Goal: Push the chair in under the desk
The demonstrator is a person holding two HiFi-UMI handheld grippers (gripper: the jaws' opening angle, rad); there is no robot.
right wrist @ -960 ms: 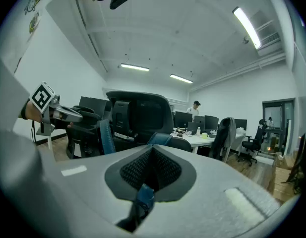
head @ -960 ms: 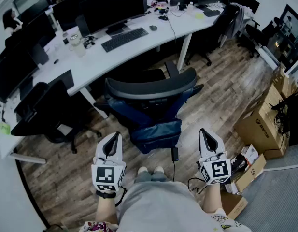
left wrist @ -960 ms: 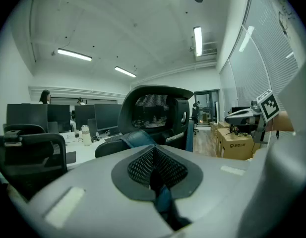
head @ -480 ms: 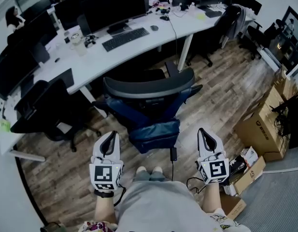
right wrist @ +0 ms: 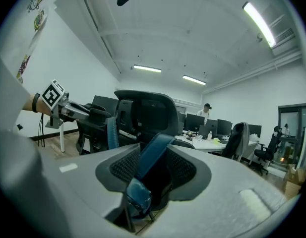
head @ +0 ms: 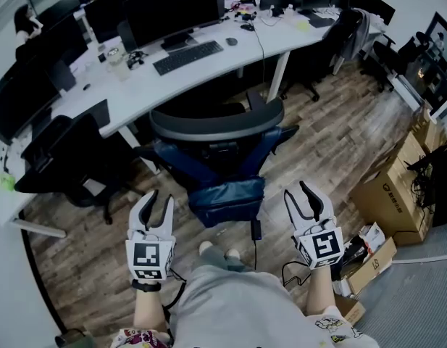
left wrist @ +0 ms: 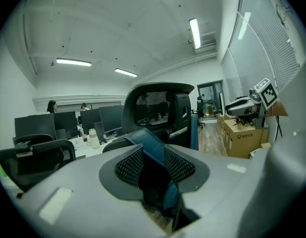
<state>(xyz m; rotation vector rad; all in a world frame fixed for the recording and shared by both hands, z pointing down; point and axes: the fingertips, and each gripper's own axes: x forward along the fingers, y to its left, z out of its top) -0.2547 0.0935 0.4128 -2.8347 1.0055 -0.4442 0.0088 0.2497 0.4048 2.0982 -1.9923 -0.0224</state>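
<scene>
The chair [head: 216,125] stands on the wood floor [head: 339,133] in front of the white bench [head: 143,93], backrest toward the person and seat toward the bench edge. The backrest and base are clear of the bench, so the chair is not pushed in. A blue fabric item [head: 227,194] hangs down the rear of the backrest. The left gripper [head: 156,200] is held low at the left of the blue fabric item and the right gripper [head: 301,193] at its right. Both point forward toward the chair and neither touches it. The jaws of both grippers have just been opening and now stand apart. The left gripper view and the right gripper view show an open gap with only the distant chair and blue fabric item visible through it, and nothing is held in either gripper. On the bench, a keyboard [head: 187,56] lies in front of a dark monitor [head: 172,9]. A second chair [head: 64,158] stands at the left part of the bench. A cardboard box [head: 386,187] sits on the floor well to the right of the right gripper
</scene>
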